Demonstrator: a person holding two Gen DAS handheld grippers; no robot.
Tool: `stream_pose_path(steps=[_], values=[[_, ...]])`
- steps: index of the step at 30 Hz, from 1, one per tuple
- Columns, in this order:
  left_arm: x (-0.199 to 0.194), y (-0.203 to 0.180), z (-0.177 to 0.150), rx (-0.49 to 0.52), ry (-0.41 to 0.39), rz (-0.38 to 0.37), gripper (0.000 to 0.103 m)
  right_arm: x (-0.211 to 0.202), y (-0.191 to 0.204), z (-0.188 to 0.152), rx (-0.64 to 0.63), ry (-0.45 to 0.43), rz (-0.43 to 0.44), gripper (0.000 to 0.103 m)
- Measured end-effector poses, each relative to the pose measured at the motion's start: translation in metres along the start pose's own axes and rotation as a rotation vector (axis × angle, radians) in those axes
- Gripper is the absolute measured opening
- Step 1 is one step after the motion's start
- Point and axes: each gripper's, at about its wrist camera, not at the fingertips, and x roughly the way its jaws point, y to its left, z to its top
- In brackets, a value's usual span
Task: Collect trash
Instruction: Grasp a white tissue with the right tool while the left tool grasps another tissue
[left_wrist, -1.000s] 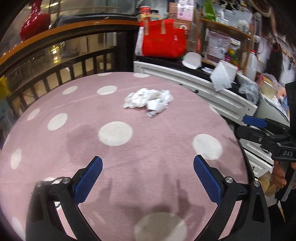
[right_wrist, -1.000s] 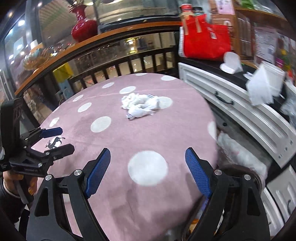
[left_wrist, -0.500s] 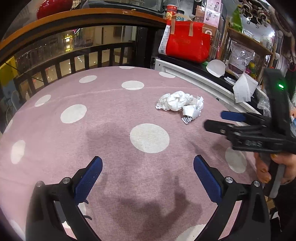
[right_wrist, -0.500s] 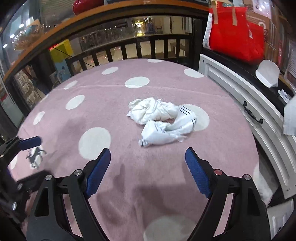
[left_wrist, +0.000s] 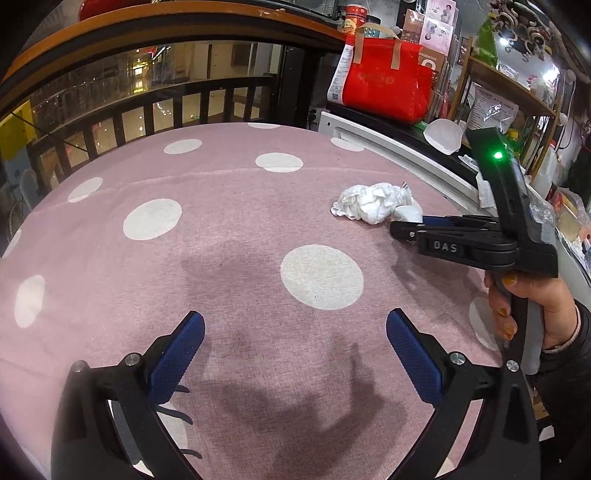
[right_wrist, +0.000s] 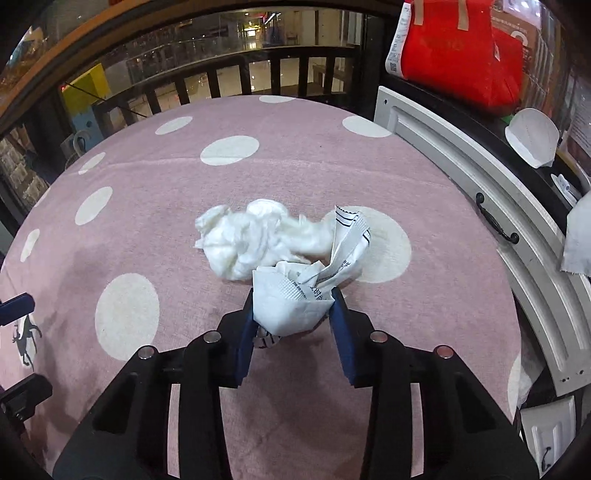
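Pink white-dotted tablecloth (right_wrist: 295, 155), white wrapper (right_wrist: 288, 306), red bag (right_wrist: 458, 48)

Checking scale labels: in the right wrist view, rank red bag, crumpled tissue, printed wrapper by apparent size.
1. Red bag, cropped by the frame.
2. Crumpled tissue.
3. Printed wrapper, close to the tissue; nearness inflates it, so that pair is unsure.
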Motion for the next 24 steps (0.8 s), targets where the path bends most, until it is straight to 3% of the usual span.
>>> stream_pose_path(steps=[8,14,18,24], values=[[0.014,-0.029,0.019,0.098,-0.001,-0.024,0.097,-0.045,-0.016,-0.025,0.013,-0.039,0.035,0.038],[0.051,-0.059,0.042,0.162,0.019,-0.087,0.097,-0.075,-0.030,-0.044,0.019,-0.072,0.038,0.038],[0.080,-0.076,0.057,0.213,0.049,-0.076,0.097,-0.090,-0.042,-0.054,0.035,-0.093,0.044,0.038],[0.116,-0.087,0.074,0.209,0.095,-0.047,0.096,-0.102,-0.057,-0.067,0.057,-0.109,0.050,0.038]])
